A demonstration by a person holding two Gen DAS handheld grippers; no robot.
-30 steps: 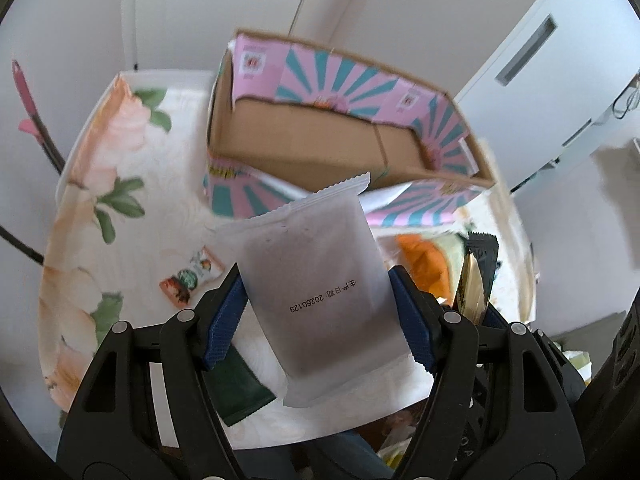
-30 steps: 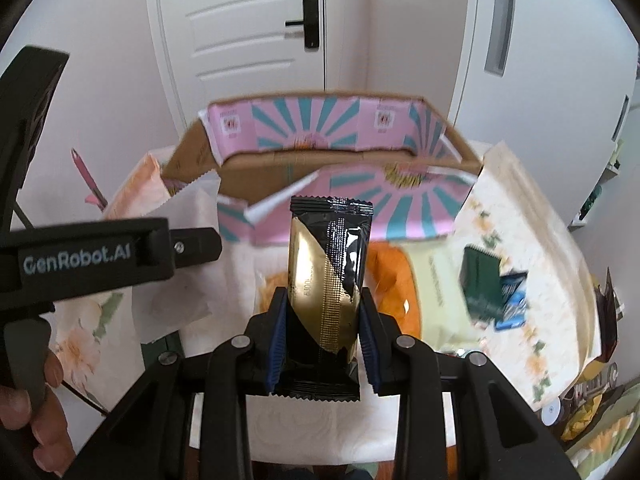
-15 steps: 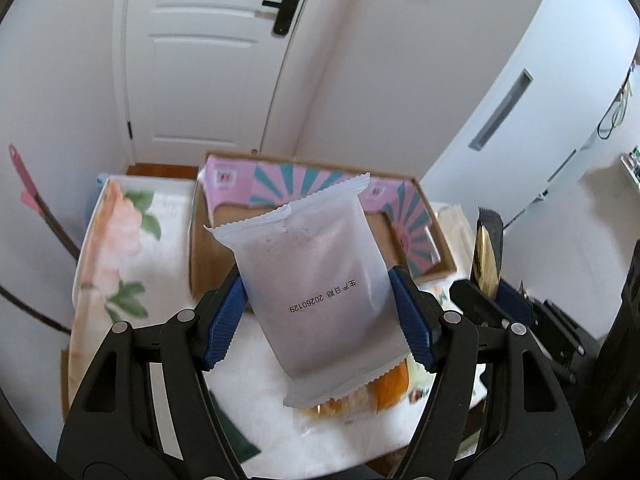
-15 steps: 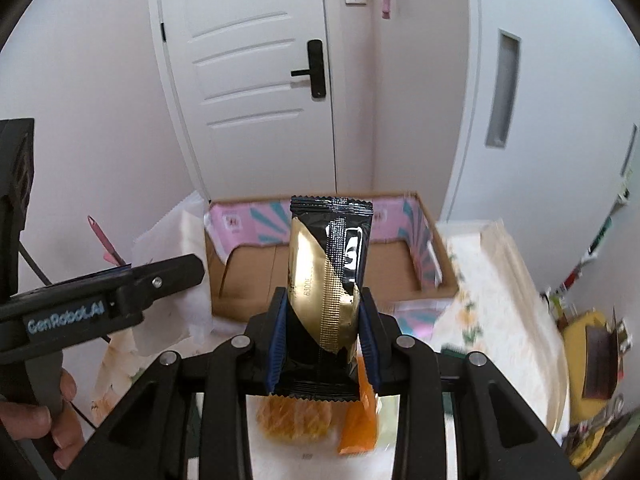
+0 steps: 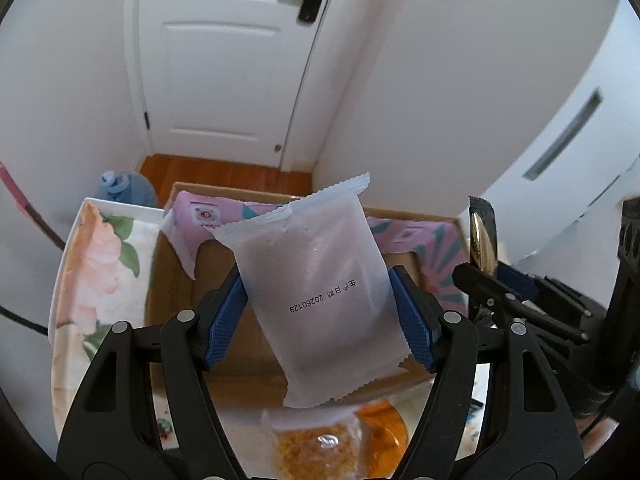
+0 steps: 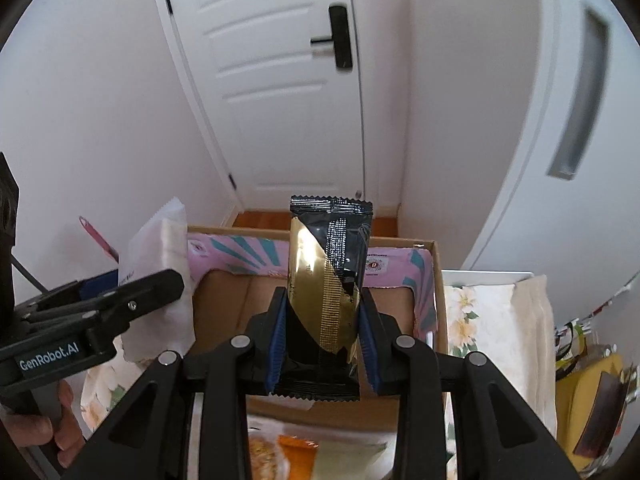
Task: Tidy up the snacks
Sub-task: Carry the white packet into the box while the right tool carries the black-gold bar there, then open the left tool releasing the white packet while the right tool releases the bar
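Two grippers, one snack each: the left gripper (image 5: pixel 320 316) is clamped on a frosted white packet (image 5: pixel 316 292), the right gripper (image 6: pixel 322 338) squeezes a black and gold packet (image 6: pixel 326 288). Both packets hang above the one open cardboard box (image 6: pixel 224 304) with pink lining. A couple of orange snack bags (image 5: pixel 320 448) lie on the floral tablecloth (image 5: pixel 100 264) just in front of it

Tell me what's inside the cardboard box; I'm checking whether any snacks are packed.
The cardboard box shows only bare brown floor. The black-and-gold packet and white packet cover its middle.
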